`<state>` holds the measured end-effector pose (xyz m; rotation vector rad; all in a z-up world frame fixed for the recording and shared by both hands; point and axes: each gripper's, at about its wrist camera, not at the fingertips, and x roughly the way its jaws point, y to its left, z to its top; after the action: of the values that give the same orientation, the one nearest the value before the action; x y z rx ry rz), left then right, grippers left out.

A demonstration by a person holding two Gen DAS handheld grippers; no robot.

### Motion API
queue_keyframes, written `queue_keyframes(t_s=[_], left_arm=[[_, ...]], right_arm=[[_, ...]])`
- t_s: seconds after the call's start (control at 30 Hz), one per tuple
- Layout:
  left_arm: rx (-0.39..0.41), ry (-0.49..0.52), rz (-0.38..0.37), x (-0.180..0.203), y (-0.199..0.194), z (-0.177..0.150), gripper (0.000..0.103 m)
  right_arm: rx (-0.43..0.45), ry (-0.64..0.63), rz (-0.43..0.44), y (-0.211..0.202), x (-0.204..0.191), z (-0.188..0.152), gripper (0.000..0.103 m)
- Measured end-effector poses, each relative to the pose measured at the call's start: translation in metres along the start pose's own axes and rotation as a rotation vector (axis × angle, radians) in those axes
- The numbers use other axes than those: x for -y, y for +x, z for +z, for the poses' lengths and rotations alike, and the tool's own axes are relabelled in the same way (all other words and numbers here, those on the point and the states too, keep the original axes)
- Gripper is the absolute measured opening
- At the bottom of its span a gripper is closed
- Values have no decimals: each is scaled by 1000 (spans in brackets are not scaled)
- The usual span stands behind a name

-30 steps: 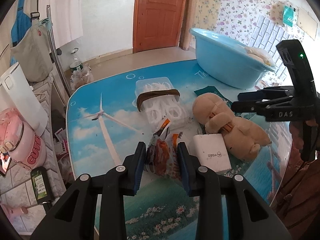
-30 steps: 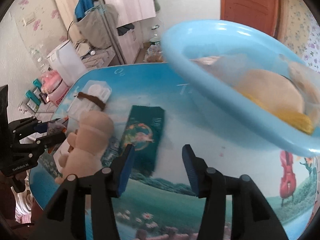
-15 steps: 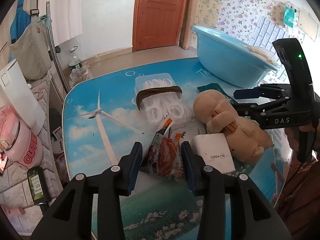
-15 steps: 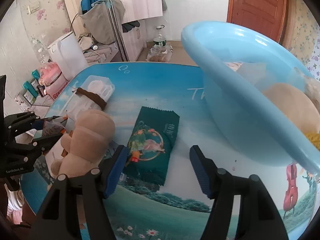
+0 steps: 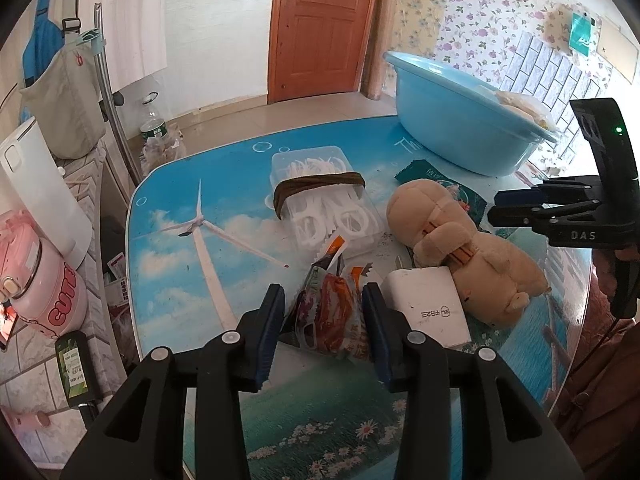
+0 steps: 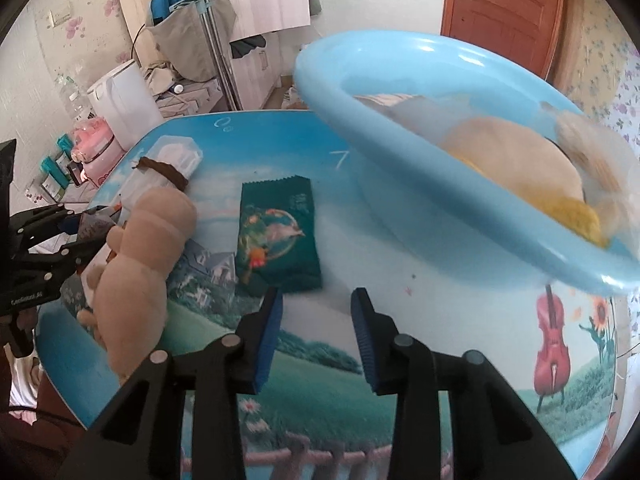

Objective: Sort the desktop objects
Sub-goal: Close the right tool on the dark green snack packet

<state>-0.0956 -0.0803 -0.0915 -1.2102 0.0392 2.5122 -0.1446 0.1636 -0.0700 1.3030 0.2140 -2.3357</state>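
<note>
My left gripper (image 5: 323, 304) is open around a crumpled red and orange snack packet (image 5: 334, 312) lying on the table; the pads stand on either side, touching or nearly so. A white charger (image 5: 426, 306) and a tan plush toy (image 5: 460, 248) lie just right of it. My right gripper (image 6: 316, 308) is open and empty, just in front of a dark green packet (image 6: 278, 236). The plush toy (image 6: 144, 264) lies left of it. A blue basin (image 6: 460, 184) holding soft items stands to the right.
A clear plastic box of white pieces with a brown band (image 5: 324, 204) lies mid-table. The blue basin (image 5: 456, 120) is at the far right corner. The table edge (image 5: 132, 240) drops off on the left, with a white kettle (image 5: 36, 196) beyond.
My left gripper has opened a little wider around the snack packet. My right gripper has swung and narrowed somewhat, now facing the green packet from close by.
</note>
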Motion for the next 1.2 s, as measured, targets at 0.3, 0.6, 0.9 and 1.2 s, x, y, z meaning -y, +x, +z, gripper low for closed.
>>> queue_keyframes(t_s=[0.3, 0.6, 0.9, 1.2], left_arm=[[-1, 2, 4, -2, -2, 0, 35], [24, -35, 34, -10, -15, 2, 34], [38, -37, 38, -5, -21, 6, 34], [69, -36, 32, 2, -31, 10, 34]], right_arm=[[20, -57, 20, 15, -19, 17, 38], [29, -56, 53, 18, -15, 19, 34], [4, -37, 46, 2, 3, 0, 22], [49, 4, 26, -17, 14, -5, 31]])
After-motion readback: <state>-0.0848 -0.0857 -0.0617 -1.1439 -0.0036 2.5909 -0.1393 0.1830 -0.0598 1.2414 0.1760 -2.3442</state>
